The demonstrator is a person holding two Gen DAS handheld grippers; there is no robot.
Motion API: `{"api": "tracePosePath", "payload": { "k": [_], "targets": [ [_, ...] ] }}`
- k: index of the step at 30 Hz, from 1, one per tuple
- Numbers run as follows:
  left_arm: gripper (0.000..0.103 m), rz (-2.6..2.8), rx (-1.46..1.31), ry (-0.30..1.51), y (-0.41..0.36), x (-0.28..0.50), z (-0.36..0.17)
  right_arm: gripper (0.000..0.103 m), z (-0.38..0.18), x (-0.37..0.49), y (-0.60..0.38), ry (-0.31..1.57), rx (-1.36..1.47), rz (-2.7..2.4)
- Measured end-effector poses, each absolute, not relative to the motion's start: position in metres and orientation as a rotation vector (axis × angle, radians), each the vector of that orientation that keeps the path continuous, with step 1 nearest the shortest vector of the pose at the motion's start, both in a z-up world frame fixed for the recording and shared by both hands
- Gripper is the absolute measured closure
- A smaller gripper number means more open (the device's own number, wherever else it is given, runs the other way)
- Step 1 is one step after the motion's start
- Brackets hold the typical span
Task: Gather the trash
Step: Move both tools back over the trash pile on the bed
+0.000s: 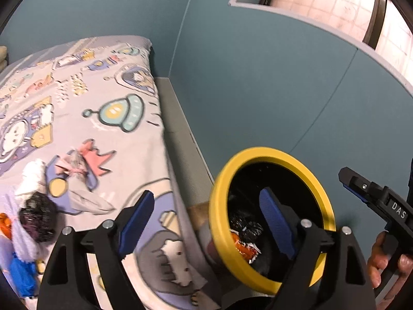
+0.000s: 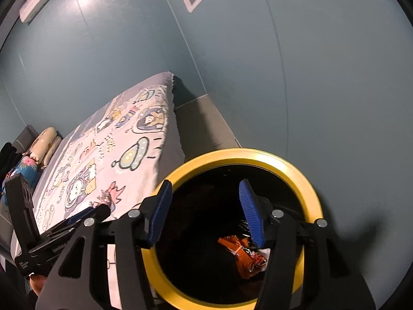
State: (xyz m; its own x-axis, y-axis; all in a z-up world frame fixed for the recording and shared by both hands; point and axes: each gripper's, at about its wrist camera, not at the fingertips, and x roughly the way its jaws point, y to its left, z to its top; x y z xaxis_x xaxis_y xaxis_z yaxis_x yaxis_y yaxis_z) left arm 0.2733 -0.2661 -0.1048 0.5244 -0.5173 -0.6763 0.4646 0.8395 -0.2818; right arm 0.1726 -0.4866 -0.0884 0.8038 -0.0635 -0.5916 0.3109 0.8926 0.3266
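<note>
Both grippers, left gripper (image 1: 207,226) and right gripper (image 2: 204,213), gape empty over the yellow-rimmed bin (image 2: 308,191).

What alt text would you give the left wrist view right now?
The left tongs hang open and empty between a cartoon-print bed and a yellow-rimmed bin that holds an orange wrapper. Crumpled trash lies on the bed at left; the right tongs show at the right edge.
</note>
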Motion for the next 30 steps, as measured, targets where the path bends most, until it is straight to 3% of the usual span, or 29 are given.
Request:
{"api": "tracePosePath", "payload": {
  "k": [7,30],
  "targets": [
    [0.013,-0.514,-0.059,0.748,-0.215,0.267,-0.083,0.042,-0.074,0.188,-0.452,0.599,0.388,-0.134],
    [0.012,-0.210,-0.107,0.708,-0.025,0.267,-0.072,0.039,-0.055,0.247,-0.290,0.645,0.226,0.148]
  ]
}}
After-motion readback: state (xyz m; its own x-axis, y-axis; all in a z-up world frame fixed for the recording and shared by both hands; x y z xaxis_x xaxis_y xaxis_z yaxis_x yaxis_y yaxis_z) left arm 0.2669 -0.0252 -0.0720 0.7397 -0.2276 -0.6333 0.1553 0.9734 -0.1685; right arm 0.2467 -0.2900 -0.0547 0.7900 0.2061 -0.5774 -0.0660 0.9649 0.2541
